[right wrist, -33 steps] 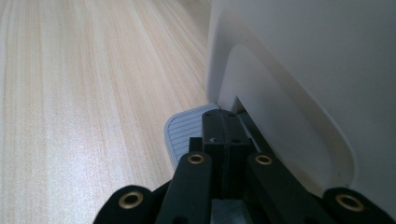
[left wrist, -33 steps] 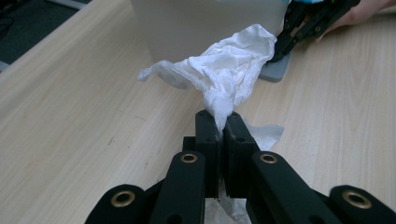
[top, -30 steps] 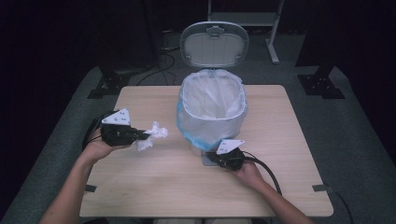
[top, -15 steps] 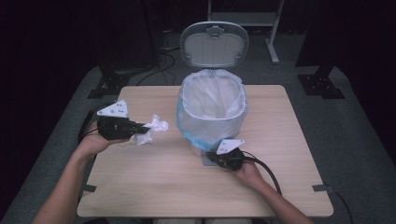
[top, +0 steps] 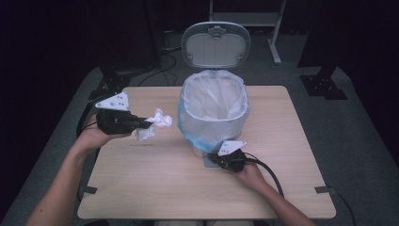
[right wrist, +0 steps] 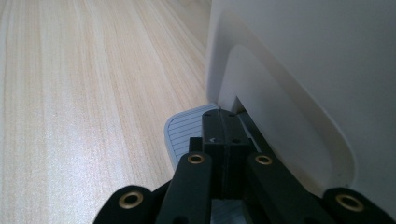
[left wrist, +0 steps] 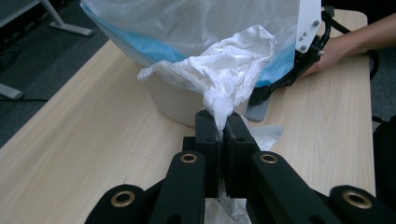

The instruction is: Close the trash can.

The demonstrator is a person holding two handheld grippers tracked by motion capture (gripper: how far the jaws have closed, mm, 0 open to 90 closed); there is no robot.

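Note:
A white pedal bin [top: 214, 110] with a plastic liner stands mid-table, its lid [top: 216, 44] raised. My left gripper [top: 149, 124] is shut on a crumpled white tissue [top: 155, 123], held above the table left of the bin. The left gripper view has that tissue [left wrist: 224, 74] bunched out of the closed jaws [left wrist: 223, 125], with the bin [left wrist: 187, 28] just beyond. My right gripper [top: 210, 158] rests low at the bin's front, jaws shut with nothing between them, tips [right wrist: 223, 122] pressing on the grey foot pedal [right wrist: 184, 127].
The wooden table [top: 141, 188] has bare room in front and to the right. Black stands and cables lie on the dark floor behind. A cable [top: 268, 172] trails from the right gripper.
My left gripper has lifted the tissue off the table and carried it upward, left of the bin. The right gripper stays on the pedal.

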